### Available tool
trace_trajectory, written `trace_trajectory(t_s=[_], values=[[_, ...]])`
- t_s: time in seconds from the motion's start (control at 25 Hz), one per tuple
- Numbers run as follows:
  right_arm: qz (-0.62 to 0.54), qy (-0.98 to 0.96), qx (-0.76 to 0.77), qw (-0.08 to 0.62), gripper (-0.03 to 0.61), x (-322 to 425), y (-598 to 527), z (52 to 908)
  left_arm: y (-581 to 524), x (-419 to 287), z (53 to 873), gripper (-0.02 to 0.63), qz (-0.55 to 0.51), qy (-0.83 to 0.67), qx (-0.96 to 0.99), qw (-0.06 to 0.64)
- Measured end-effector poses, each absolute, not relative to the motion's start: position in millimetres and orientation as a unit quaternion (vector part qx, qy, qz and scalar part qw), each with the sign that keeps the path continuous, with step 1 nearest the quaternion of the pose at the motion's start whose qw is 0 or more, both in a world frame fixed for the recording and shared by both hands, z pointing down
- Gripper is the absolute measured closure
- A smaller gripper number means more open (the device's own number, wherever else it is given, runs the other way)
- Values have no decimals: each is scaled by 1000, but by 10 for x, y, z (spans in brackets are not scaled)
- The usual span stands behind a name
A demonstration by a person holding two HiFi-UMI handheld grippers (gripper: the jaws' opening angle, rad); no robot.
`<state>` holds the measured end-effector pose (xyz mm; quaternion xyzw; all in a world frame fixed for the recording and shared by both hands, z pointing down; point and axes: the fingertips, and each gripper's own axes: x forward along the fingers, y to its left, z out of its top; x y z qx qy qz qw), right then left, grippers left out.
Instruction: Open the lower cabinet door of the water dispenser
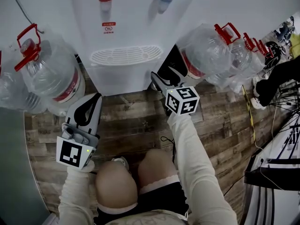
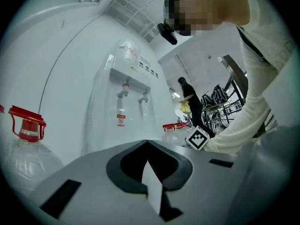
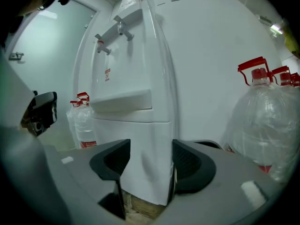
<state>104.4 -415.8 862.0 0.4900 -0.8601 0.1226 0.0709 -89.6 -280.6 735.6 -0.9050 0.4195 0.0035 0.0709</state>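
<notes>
Cool, flat overhead light fills all three views. In the head view it nearly washes out the dispenser (image 1: 124, 36) front, leaving only faint shadows under its taps, while the wooden floor (image 1: 136, 116) below it stays dim and the frame corners darken. Both gripper views are fisheye, with a black ring at the edges, the dispenser's sides bowed and the foreground below it soft; in the left one bright ceiling panels (image 2: 138, 15) glare above the dispenser, and in the right one the bottle (image 3: 267, 125) to its right carries pale glints.
</notes>
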Motion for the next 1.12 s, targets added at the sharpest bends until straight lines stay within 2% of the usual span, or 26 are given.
trace_trajectory(t_s=[0.4,0.76,1.12], values=[[115,-880,454,79,253,906,-4467,8658,-2941,-979,7452,612,-9,427,-901,72],[126,-872,466,79,264,903,-4492,8649,-2956,-1053,7545,612,-23,444,-894,51],[131,-865,477,81,267,900,-4454,8649,-2909,-1021,7487,612,-16,434,-897,75]])
